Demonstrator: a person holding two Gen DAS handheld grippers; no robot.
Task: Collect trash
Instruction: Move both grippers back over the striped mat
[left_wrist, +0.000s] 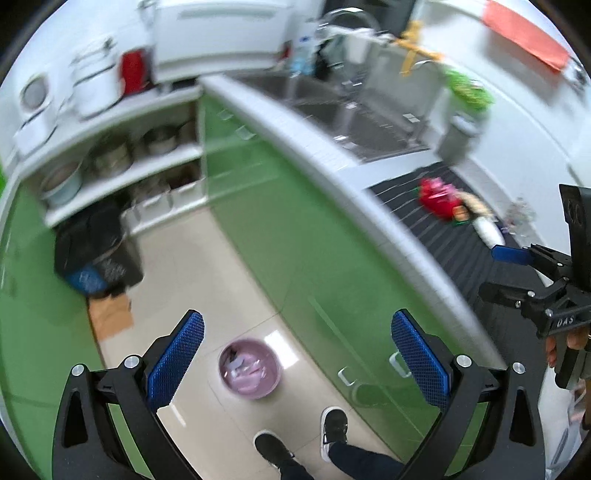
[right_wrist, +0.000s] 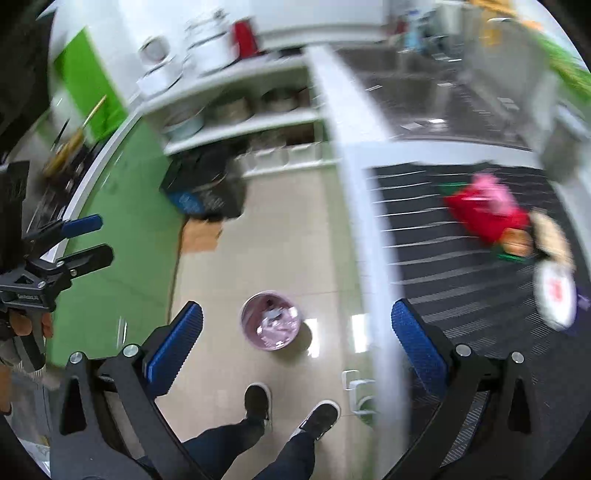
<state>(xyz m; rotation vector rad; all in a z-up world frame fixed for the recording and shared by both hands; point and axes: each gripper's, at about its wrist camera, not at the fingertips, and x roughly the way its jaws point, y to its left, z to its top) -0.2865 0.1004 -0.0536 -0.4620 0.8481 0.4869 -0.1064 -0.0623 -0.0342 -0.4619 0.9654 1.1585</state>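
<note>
Left gripper, right gripper: both spread, empty. Trash pile on counter mat; bin on floor (blurred). Approach the red wrapper squarely, pinch firmly

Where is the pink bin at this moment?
The pink bin stands on the tiled floor, left of the green cabinets and just ahead of the person's shoes.

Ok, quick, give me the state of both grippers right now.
Left gripper: open, nothing between its blue pads, above the pink bin.
Right gripper: open, holding nothing, beside the counter edge.
</note>
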